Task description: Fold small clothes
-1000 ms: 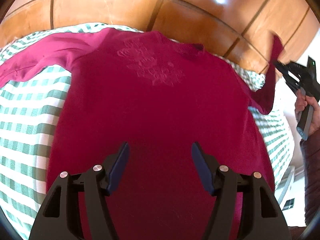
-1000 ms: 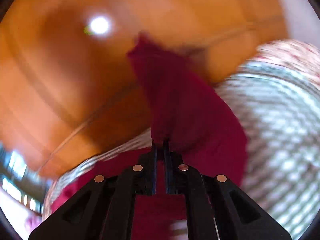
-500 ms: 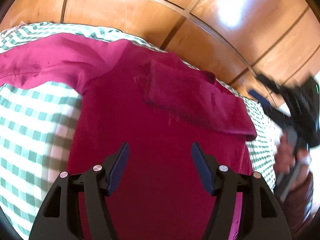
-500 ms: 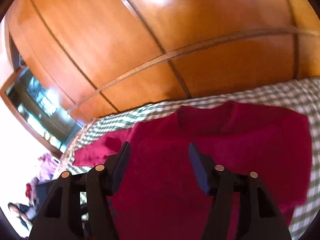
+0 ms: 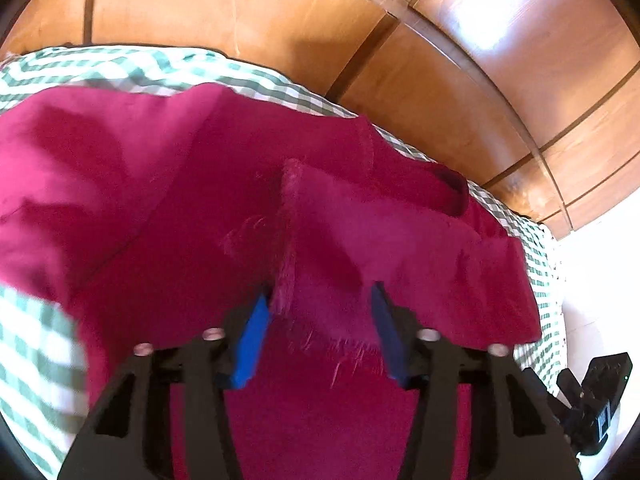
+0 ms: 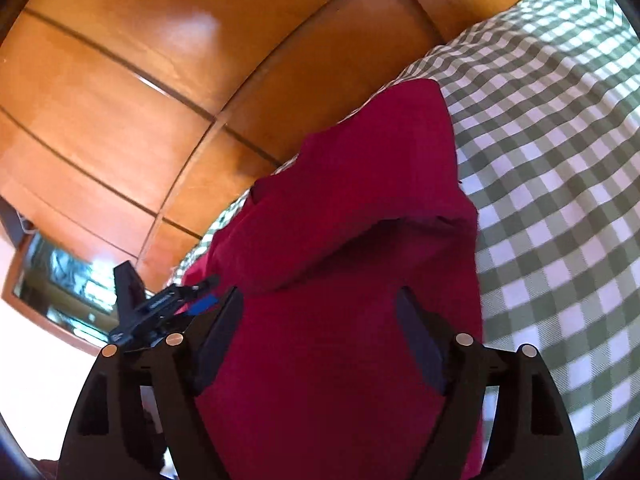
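Looking at your left gripper [image 5: 320,312] first: its blue pads are spread apart with nothing pinched, hovering right over the cuff end of the folded-in sleeve [image 5: 380,232], which sits between them at about 12 o'clock. If you close now you could snag that frayed cuff edge and drag the sleeve back off the body, undoing the fold. Also watch for grabbing two layers at once, since the sleeve lies straight on top of the chest.

Your right gripper [image 6: 320,320] is also wide open and empty, with the red sweater [image 6: 352,208] running up between its fingers. From that side there's a puffy ridge across the fabric around 12 o'clock, so I'd guess the fold isn't lying flat and could spring open or crease crooked if you press on.

The sweater's spread on the green checked bedsheet [image 6: 560,184], with the wooden wardrobe [image 5: 440,60] behind it. In the left view its long axis runs roughly 6 to 12 o'clock, hem end toward you and neckline [image 5: 452,188] at the far end near 1 o'clock. The other sleeve [image 5: 60,168] is out flat toward 9 o'clock, not folded yet.
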Motion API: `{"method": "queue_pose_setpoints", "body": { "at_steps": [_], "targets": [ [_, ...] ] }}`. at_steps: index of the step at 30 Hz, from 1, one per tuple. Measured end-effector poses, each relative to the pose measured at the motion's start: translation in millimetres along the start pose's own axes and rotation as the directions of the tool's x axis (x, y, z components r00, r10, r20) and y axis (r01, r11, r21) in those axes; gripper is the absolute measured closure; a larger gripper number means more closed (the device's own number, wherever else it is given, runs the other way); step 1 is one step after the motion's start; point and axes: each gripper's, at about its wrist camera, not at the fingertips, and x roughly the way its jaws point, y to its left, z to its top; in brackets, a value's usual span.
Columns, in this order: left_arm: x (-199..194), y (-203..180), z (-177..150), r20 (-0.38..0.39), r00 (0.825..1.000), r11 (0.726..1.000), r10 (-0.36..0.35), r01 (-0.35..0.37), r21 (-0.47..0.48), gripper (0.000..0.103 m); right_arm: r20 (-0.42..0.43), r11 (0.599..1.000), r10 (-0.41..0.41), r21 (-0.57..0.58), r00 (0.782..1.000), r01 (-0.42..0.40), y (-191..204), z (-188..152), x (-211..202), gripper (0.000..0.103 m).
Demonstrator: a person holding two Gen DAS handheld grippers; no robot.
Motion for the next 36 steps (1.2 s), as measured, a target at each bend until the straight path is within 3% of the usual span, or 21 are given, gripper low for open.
{"method": "queue_pose_setpoints", "body": {
  "at_steps": [1,2,7,9,12,15,18,21,25,28,32,35,36],
  "targets": [
    [1.9,-3.6,4.8,-0.008,1.0,1.0,-0.014,0.014,0.008,0.082,0.005,1.0,0.002,0.0,1.0,-0.002,0.7,1.3,3.6,0.023],
    [0.6,-5.5,8.8,-0.007,1.0,1.0,-0.025,0.025,0.013,0.083,0.015,1.0,-0.002,0.0,1.0,0.002,1.3,5.0,9.2,0.023],
    [-48.6,-11.0,22.7,0.165,0.984,0.998,-0.064,0.063,0.011,0.086,0.095,0.997,-0.066,-0.022,0.993,0.069,2.2,32.7,26.3,0.023],
    [-57.0,-3.7,21.7,0.2,0.979,1.0,-0.026,0.025,0.01,0.086,0.115,0.995,-0.089,-0.028,0.989,0.093,-2.0,35.6,30.0,0.023],
    [-29.9,2.5,13.2,0.117,0.989,0.995,0.086,-0.092,0.043,0.085,0.037,0.991,-0.13,-0.02,0.991,0.131,-15.5,23.9,49.9,0.022],
    [1.1,2.2,-0.6,0.044,0.987,0.984,0.155,-0.159,0.081,0.083,0.053,0.987,-0.146,-0.061,0.988,0.149,-12.6,11.2,47.8,0.021],
    [1.3,0.0,-5.2,0.078,0.984,0.982,0.159,-0.166,0.093,0.082,-0.004,0.988,-0.145,-0.062,0.989,0.145,-5.6,5.3,34.5,0.018],
    [-7.0,2.7,-2.4,0.099,0.986,0.986,0.137,-0.145,0.08,0.08,-0.042,0.982,-0.12,-0.154,0.992,0.112,14.8,0.6,16.2,0.018],
    [-13.9,2.1,-1.6,0.126,0.98,0.982,0.151,-0.163,0.091,0.079,0.028,0.955,-0.132,-0.266,0.991,0.134,52.6,9.8,11.2,0.018],
    [-13.7,2.5,-3.3,0.135,0.973,0.974,0.187,-0.202,0.106,0.079,0.066,0.921,-0.245,-0.296,0.967,0.253,60.3,22.9,41.0,0.018],
    [-7.9,13.9,-6.8,0.143,0.957,0.957,0.251,-0.268,0.115,0.073,0.049,0.825,-0.465,-0.338,0.884,0.453,43.4,23.3,99.0,0.018],
    [-17.8,29.8,-8.1,0.145,0.962,0.969,0.231,-0.241,0.058,0.073,0.146,0.743,-0.509,-0.422,0.848,0.519,43.0,1.1,113.8,0.014],
    [-24.5,35.4,-10.1,0.15,0.963,0.972,0.224,-0.231,0.034,0.073,0.152,0.736,-0.515,-0.425,0.844,0.526,43.9,0.1,113.7,0.013]
  ]
}}
